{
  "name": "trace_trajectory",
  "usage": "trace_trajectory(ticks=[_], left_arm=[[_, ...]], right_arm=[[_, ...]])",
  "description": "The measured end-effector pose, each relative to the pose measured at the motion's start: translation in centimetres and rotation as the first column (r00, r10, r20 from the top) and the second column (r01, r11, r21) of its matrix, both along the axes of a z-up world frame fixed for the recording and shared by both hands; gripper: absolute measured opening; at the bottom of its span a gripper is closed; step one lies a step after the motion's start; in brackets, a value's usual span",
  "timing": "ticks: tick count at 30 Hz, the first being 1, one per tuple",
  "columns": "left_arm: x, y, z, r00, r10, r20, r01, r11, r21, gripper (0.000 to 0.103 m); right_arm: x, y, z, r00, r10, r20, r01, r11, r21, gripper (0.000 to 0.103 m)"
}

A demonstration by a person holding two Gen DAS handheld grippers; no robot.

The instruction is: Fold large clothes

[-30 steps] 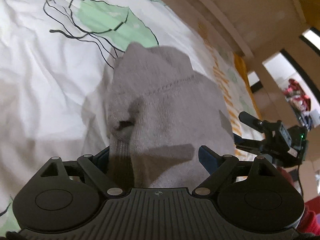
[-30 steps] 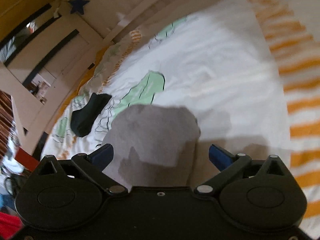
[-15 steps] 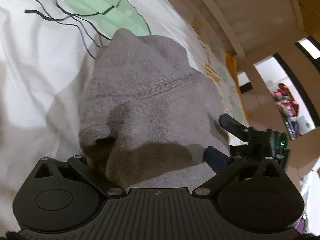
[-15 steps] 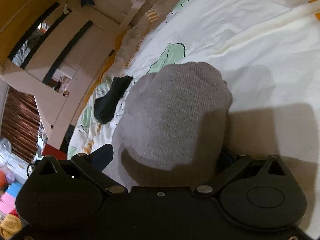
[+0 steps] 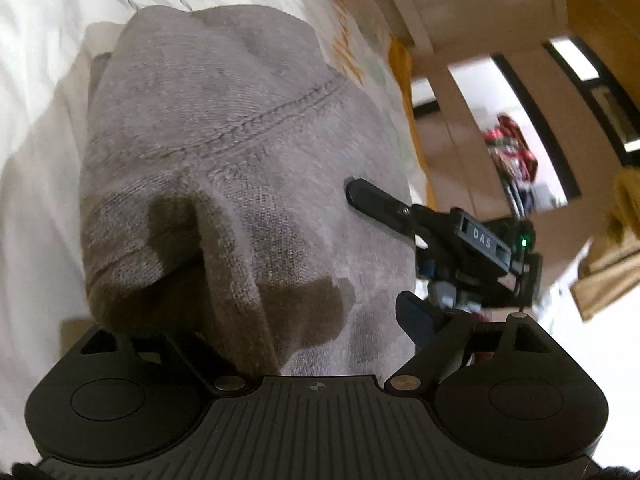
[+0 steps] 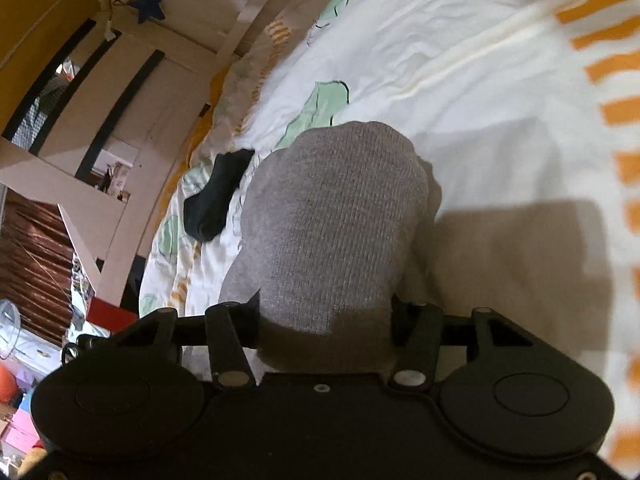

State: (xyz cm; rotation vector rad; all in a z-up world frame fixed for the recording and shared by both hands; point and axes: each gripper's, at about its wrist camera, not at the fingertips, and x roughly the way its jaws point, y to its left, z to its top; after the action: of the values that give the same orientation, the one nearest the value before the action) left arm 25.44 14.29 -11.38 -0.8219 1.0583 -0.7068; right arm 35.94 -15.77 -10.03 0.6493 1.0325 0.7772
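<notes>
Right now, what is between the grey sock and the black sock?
Just bedsheet between grey sock and black sock, in the right wrist view.

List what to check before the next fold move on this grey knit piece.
1. Right gripper clamped on grey knit piece: ok, its jaws have just been closing, fabric between them.
2. Left gripper grip: cannot tell; its jaws have just been closing a little, fabric between them, one finger hidden.
3. Far end of the piece resting on bed cover: ok.
4. Black sock apart from the piece: ok.
</notes>
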Motion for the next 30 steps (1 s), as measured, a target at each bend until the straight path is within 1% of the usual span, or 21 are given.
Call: trace_trajectory(ticks=[3, 5, 7, 8, 9, 10, 11, 12, 15, 16, 18, 21, 24, 26, 27, 28, 29, 30], left_arm=[[-3.0, -1.7, 0.2, 0.999, -0.05, -0.014, 0.05, 0.999, 0.003, 0.087], [-5.3, -2.7, 0.3, 0.997, -0.08, -0.013, 0.08, 0.997, 0.011, 0.087], [-7.0, -3.0, 0.1, 0.996, -0.083, -0.013, 0.083, 0.996, 0.017, 0.087], [-7.6, -3.1, 0.0, 0.998, -0.07, -0.01, 0.07, 0.996, 0.049, 0.087], [-7.8, -3.1, -0.1, 0.999, -0.047, -0.004, 0.047, 0.994, 0.101, 0.086], [-8.4, -3.1, -0.2, 1.0, -0.024, 0.019, 0.021, 0.986, 0.165, 0.086], [-9.0, -3.0, -0.1, 0.998, -0.011, 0.059, -0.002, 0.976, 0.218, 0.083], [-9.3, -2.9, 0.2, 0.996, 0.0, 0.087, -0.022, 0.967, 0.253, 0.083], [-10.5, -1.7, 1.7, 0.988, 0.068, 0.141, -0.11, 0.941, 0.321, 0.083], [-11.0, -1.3, 2.4, 0.979, 0.094, 0.18, -0.155, 0.919, 0.362, 0.083], [-11.7, -1.4, 4.1, 0.961, 0.116, 0.25, -0.218, 0.877, 0.429, 0.083], [-12.9, -1.4, 6.4, 0.918, 0.148, 0.367, -0.325, 0.81, 0.488, 0.084], [-13.5, -3.2, 8.2, 0.86, 0.124, 0.495, -0.412, 0.739, 0.532, 0.084], [-12.8, -4.8, 8.3, 0.832, 0.093, 0.547, -0.451, 0.689, 0.568, 0.084], [-12.6, -5.3, 8.0, 0.825, 0.08, 0.559, -0.462, 0.665, 0.587, 0.084], [-11.7, -6.0, 7.5, 0.826, 0.073, 0.559, -0.47, 0.635, 0.612, 0.084], [-11.3, -6.2, 6.9, 0.832, 0.072, 0.55, -0.472, 0.614, 0.633, 0.084], [-10.6, -6.7, 6.0, 0.841, 0.071, 0.536, -0.469, 0.591, 0.657, 0.084]], right_arm=[[-2.6, -1.2, 0.6, 0.998, 0.043, -0.037, -0.044, 0.998, -0.038, 0.06], [-4.4, -2.1, 0.9, 0.994, 0.093, -0.063, -0.097, 0.993, -0.064, 0.062], [-5.7, -2.8, 0.9, 0.988, 0.127, -0.086, -0.134, 0.988, -0.079, 0.063], [-6.5, -3.2, 0.8, 0.986, 0.141, -0.094, -0.149, 0.985, -0.085, 0.064], [-7.1, -3.5, 0.7, 0.985, 0.144, -0.093, -0.153, 0.983, -0.097, 0.067], [-7.4, -3.7, 0.6, 0.987, 0.139, -0.085, -0.149, 0.982, -0.117, 0.072], [-7.8, -4.1, 0.4, 0.99, 0.123, -0.068, -0.132, 0.98, -0.147, 0.073], [-8.1, -4.5, 0.2, 0.994, 0.097, -0.049, -0.104, 0.98, -0.17, 0.076], [-9.0, -5.8, 0.6, 1.0, 0.019, -0.022, -0.022, 0.988, -0.152, 0.077], [-9.5, -6.1, 1.0, 1.0, 0.001, -0.002, -0.002, 0.988, -0.152, 0.077], [-10.5, -6.6, 2.3, 0.998, -0.022, 0.055, 0.03, 0.987, -0.159, 0.077], [-12.3, -6.7, 4.6, 0.986, -0.064, 0.153, 0.089, 0.983, -0.162, 0.078], [-13.7, -6.1, 6.2, 0.957, -0.09, 0.274, 0.152, 0.966, -0.211, 0.078], [-13.8, -4.6, 7.0, 0.934, -0.079, 0.347, 0.181, 0.945, -0.273, 0.078], [-13.6, -4.1, 7.1, 0.924, -0.067, 0.376, 0.195, 0.93, -0.312, 0.078], [-13.6, -3.8, 7.0, 0.913, -0.052, 0.406, 0.208, 0.913, -0.35, 0.078], [-13.2, -2.8, 6.9, 0.898, -0.033, 0.438, 0.224, 0.892, -0.392, 0.078], [-12.8, -2.1, 6.7, 0.891, -0.019, 0.453, 0.232, 0.877, -0.42, 0.078]])
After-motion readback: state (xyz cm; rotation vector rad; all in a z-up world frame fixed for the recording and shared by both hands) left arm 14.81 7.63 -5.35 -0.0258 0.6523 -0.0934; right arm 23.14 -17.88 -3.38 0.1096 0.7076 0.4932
